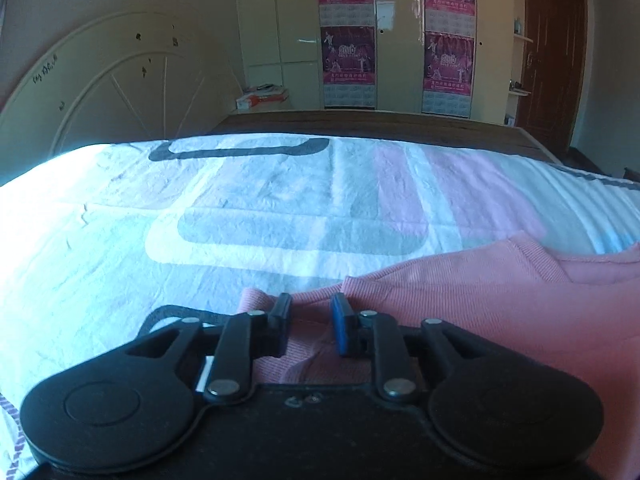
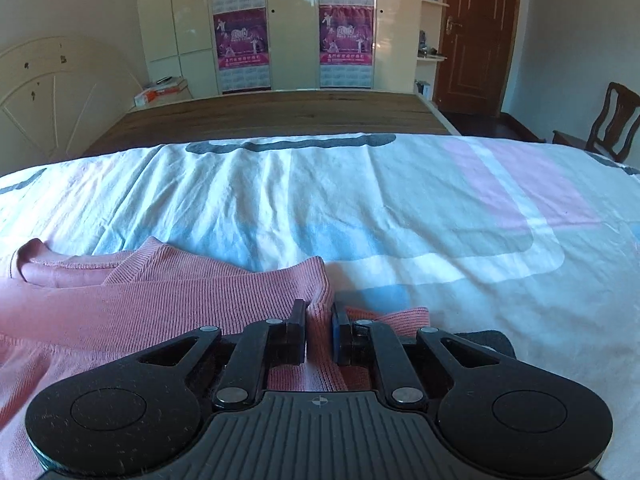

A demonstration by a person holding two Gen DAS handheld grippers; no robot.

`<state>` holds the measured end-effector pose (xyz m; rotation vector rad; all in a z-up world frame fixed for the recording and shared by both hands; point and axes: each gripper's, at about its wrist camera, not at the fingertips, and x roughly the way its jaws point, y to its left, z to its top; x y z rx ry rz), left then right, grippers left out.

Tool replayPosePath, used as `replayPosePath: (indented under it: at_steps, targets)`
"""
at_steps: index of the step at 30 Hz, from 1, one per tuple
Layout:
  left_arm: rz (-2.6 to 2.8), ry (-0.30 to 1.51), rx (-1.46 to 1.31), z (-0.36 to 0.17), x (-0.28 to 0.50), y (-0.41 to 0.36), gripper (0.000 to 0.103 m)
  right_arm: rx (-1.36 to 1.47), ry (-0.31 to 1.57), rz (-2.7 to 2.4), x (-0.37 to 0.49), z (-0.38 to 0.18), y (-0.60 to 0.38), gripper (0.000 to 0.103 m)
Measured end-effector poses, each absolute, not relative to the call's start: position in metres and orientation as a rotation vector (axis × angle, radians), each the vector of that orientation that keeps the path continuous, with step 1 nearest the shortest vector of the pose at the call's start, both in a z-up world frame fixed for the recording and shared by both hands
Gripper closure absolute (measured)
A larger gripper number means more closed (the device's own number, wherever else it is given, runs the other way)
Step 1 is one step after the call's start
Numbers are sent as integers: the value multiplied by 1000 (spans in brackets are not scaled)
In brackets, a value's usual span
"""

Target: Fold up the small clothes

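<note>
A pink ribbed knit top (image 1: 480,300) lies on the patterned bed sheet (image 1: 240,208). In the left wrist view it fills the lower right, its neckline at the far right. My left gripper (image 1: 311,308) sits low over its left edge, jaws part open with pink cloth between them, not pinched tight. In the right wrist view the pink top (image 2: 160,288) fills the lower left. My right gripper (image 2: 319,310) is shut on a raised fold of the top at its right edge, near the sleeve end (image 2: 400,316).
The sheet (image 2: 400,208) covers a bed with bare wooden boards (image 2: 280,114) beyond it. A white headboard (image 1: 112,80) stands at the left. Wardrobes with pink posters (image 2: 240,36), a brown door (image 2: 476,36) and a wooden chair (image 2: 612,120) stand behind.
</note>
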<state>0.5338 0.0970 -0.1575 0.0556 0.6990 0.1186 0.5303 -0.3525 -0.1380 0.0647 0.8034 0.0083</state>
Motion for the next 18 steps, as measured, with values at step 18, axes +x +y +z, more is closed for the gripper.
replayPosePath:
  at_steps: [18]
  targets:
    - [-107,709,82,-130,455,50,44,61,781,278,457,-116,-264,75]
